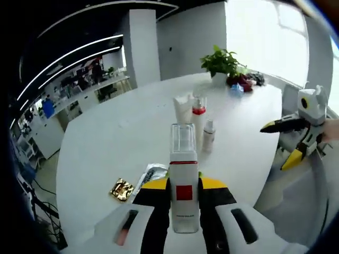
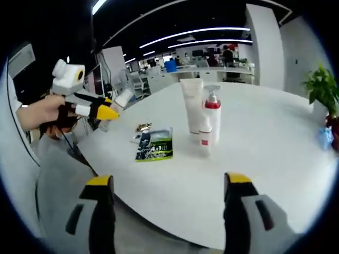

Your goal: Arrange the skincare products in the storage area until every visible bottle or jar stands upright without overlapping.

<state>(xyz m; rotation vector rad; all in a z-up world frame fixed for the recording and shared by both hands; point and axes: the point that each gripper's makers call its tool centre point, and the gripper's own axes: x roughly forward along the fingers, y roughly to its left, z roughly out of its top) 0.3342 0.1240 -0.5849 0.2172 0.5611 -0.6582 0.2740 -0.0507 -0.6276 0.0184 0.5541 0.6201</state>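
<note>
Left gripper view: left tool (image 1: pixel 184 198) clamps one clear-capped bottle (image 1: pixel 184 185), upright, near edge of white desk (image 1: pixel 122 132). Farther on the desk stand three items: one tube (image 1: pixel 184 108), one pump bottle (image 1: pixel 199 119), one small bottle (image 1: pixel 208 135). One gold wrapper (image 1: pixel 121 189) and one sachet (image 1: pixel 150 174) lie near left. Right tool (image 1: pixel 288 143) at right, off the desk.

Right gripper view: right tool (image 2: pixel 168 198) wide, holding nothing. One tube (image 2: pixel 192 103), one pump bottle (image 2: pixel 212 119), one small bottle (image 2: pixel 204 138) upright; one sachet (image 2: pixel 154 144) flat.

Upright clear-capped bottle (image 1: pixel 184 185), red label

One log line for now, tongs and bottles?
left tongs: shut on bottle | right tongs: open, empty | table: tube, pump bottle upright
</note>
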